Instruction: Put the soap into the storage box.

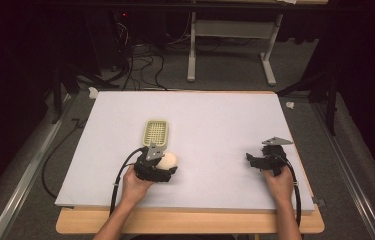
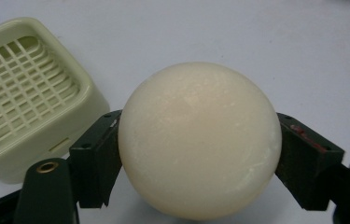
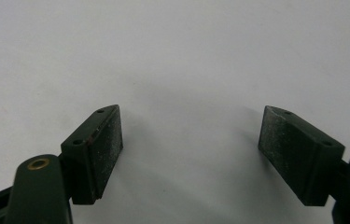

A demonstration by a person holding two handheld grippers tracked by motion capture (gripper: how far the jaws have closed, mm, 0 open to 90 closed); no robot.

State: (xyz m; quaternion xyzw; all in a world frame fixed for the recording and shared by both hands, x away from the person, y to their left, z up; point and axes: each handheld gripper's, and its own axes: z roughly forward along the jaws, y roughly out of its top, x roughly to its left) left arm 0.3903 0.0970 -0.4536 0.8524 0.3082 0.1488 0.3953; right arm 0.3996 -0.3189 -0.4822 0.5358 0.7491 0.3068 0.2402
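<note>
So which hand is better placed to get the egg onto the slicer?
The left. Its tongs are already shut on the peeled egg, with the egg slicer just beyond it. The right tongs are open and hold nothing, farther off across the table.

Cream-white egg (image 2: 199, 140) between black left claw (image 2: 196, 158) pads; pale green grid-patterned slicer (image 2: 28, 93) beside it; counter (image 1: 215, 120) white.

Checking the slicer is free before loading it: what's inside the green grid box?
The slicer shows bare grid bars, nothing on them. Below the grid is hidden. The egg sits beside it, in the left gripper.
</note>
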